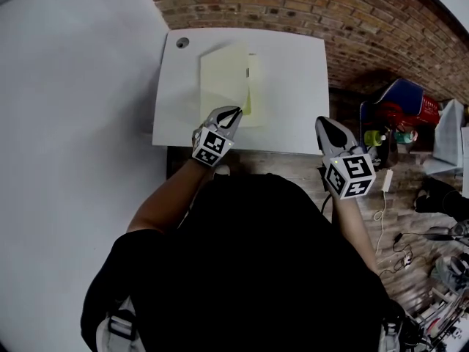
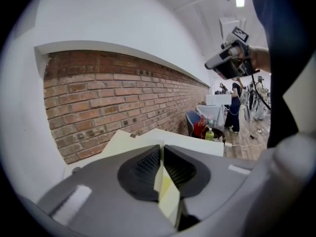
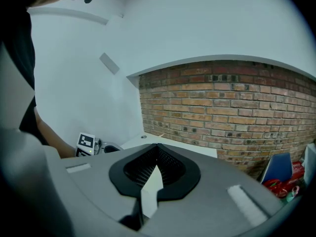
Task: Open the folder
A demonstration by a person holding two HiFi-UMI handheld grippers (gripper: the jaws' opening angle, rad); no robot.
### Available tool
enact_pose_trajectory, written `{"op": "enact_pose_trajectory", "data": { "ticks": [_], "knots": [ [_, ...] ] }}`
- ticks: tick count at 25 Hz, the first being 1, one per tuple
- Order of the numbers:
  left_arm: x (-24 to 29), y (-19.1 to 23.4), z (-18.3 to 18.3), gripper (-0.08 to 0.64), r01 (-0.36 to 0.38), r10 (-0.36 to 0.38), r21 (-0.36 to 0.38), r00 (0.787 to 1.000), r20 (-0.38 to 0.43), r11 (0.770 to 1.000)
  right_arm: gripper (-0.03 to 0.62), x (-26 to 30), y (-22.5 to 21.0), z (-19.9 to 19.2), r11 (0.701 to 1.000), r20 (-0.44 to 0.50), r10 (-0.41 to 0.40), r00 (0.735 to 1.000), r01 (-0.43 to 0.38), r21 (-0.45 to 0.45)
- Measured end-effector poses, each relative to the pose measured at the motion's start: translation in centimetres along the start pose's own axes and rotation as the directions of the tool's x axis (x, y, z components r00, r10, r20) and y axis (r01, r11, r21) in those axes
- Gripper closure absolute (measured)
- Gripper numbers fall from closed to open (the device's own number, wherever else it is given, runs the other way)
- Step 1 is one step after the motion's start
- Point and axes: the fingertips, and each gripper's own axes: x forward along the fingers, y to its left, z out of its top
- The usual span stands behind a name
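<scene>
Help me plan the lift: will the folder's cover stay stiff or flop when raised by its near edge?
Probably floppy: the cover in the left claw looks paper-thin. Likely light, since one pinch holds it up. The folder might slide on the smooth table.

A pale cream paper folder (image 1: 223, 79) lies lengthwise on the left half of the white table (image 1: 293, 86). Its top cover is raised partway off the sheet beneath, baring a strip of brighter yellow-green inside. The cover's near edge is pinched between the jaws of the left gripper (image 1: 233, 113).
</scene>
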Motion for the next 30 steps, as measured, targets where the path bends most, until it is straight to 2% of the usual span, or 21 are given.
{"op": "enact_pose_trajectory", "data": {
  "ticks": [9,18,21,25,30],
  "knots": [
    [-2.6,3.0,0.2,0.548,-0.091,0.093,-0.080,0.996,0.018,0.993,0.592,3.1,1.6,-0.4,0.998,-0.017,0.062,0.998,-0.062,-0.021],
    [-5.9,6.4,-0.1,0.554,-0.197,0.213,-0.199,0.975,0.061,0.960,0.592,4.9,3.4,-0.1,0.992,-0.029,0.120,0.992,-0.121,-0.047],
    [-7.4,7.9,-0.7,0.554,-0.235,0.265,-0.275,0.961,0.079,0.932,0.592,5.1,3.8,-0.1,0.990,-0.032,0.129,0.991,-0.130,-0.052],
    [-9.5,9.6,-1.4,0.555,-0.281,0.335,-0.383,0.939,0.083,0.880,0.592,5.3,4.1,0.0,0.989,-0.037,0.135,0.990,-0.137,-0.058],
    [-11.8,11.5,-3.2,0.555,-0.327,0.400,-0.471,0.914,0.062,0.819,0.592,5.5,4.2,-0.3,0.988,-0.050,0.137,0.989,-0.140,-0.062]
  ]
}}
